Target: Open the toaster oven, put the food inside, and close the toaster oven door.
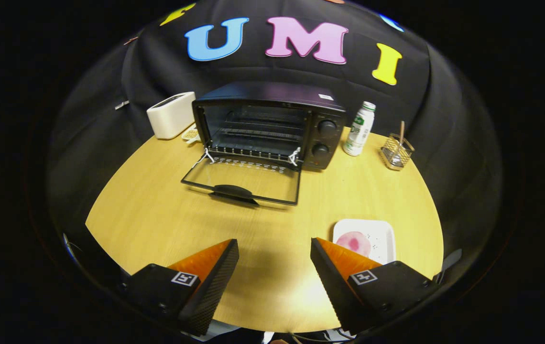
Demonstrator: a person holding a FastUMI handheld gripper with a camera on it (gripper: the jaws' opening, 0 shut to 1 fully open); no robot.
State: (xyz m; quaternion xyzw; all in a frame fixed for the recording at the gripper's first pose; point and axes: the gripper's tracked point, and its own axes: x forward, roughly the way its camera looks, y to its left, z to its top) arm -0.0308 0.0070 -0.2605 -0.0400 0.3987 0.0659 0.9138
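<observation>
Jaws: spread wide with nothing between them; the gripper hovers above the near part of the table, well back from the oven.
Toaster oven: the black toaster oven stands at the far side of the table, its glass door already dropped flat toward the gripper, handle at the near edge. The wire rack inside is bare.
Food: a pinkish round slice lies on a white square plate, just beside the right finger and near the table's front edge.
Step in hand: by my reading, opening is done and fetching the food comes next.
How to do it well: swing right and come down over the slice, not the plate rim. The piece looks thin and flat, so one finger should slip low along the plate surface under its edge while the other closes from above or the far side. Close gently; it looks soft and may tear or fold.
Carry: lift clear of the plate, then travel over the lowered door without brushing its handle, and set the slice toward the middle of the rack.
Risks: dragging the plate off the near edge; nudging the door while passing.
Bystanders: a white pop-up toaster left of the oven, a white bottle and a wire basket to its right, all well out of the path.
</observation>
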